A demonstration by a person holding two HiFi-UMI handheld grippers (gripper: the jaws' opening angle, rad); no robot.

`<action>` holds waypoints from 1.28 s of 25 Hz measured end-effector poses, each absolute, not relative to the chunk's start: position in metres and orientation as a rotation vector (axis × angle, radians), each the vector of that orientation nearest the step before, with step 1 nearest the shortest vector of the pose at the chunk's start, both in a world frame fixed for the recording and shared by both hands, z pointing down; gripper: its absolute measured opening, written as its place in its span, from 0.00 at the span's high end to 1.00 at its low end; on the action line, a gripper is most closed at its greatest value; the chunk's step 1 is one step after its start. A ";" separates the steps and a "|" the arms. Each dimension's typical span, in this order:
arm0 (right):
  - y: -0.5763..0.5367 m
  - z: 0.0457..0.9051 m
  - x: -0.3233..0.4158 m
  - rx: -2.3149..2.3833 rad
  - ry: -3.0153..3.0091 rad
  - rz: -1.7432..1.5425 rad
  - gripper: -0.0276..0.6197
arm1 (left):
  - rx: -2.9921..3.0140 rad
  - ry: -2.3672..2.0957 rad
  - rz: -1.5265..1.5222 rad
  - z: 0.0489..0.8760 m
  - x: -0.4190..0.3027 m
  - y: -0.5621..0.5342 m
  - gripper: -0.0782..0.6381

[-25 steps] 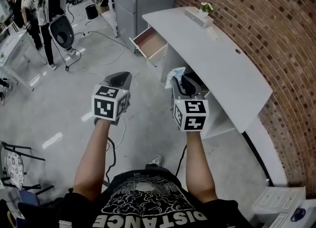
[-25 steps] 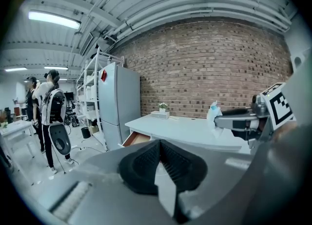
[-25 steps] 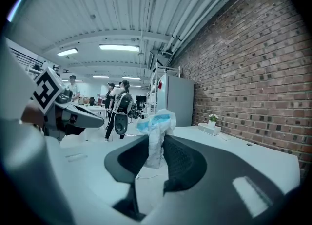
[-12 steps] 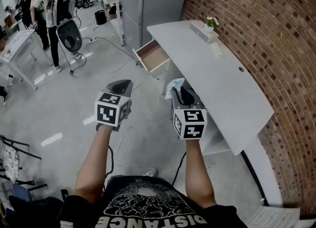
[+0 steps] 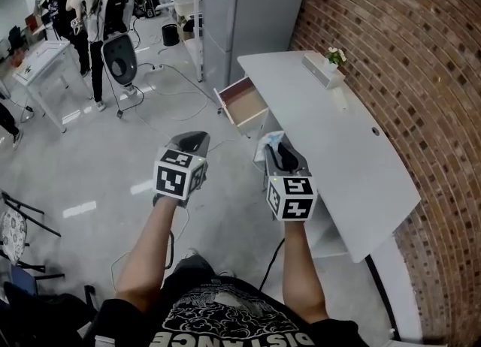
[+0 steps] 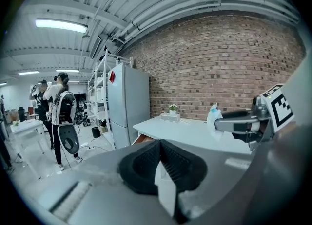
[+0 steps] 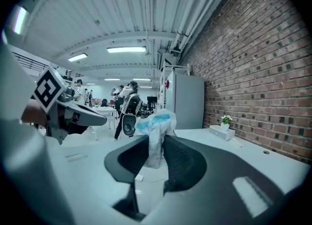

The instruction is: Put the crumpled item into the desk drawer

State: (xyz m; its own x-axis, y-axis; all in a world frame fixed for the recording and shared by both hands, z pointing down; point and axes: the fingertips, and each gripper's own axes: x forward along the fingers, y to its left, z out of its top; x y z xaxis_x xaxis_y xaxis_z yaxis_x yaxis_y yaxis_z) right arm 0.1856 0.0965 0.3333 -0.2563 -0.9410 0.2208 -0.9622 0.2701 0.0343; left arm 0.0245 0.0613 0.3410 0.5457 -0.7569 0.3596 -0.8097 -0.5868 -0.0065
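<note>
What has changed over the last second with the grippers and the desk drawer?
In the head view the open drawer and the desk have drawn nearer to both grippers, so the person has moved toward them. Nothing was taken hold of or let go. The right gripper stays shut on the crumpled item, the left gripper stays shut and empty, and the drawer stays open.

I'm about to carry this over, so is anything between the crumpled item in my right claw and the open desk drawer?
Nothing visible. The crumpled item is pinched in the right claw, and only open space along the desk edge separates it from the open drawer, which looks empty.
</note>
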 end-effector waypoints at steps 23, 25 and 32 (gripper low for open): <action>-0.027 0.327 0.126 1.631 -2.476 0.123 0.81 | 2.550 -1.480 0.444 0.336 -0.022 -0.042 0.89; -0.039 0.329 0.125 1.628 -2.473 0.128 0.81 | 2.552 -1.476 0.438 0.336 -0.023 -0.054 0.89; -0.089 0.328 0.128 1.652 -2.450 0.153 0.81 | 2.550 -1.443 0.455 0.336 -0.021 -0.107 0.89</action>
State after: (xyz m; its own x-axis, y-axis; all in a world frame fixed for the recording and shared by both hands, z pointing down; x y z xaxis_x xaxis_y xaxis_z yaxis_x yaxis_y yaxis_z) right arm 0.1281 -0.0889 0.3283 -0.3650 -0.9075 0.2079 -0.9263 0.3764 0.0167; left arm -0.0208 -0.1073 0.3364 0.4832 -0.8038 0.3470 -0.8576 -0.5144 0.0027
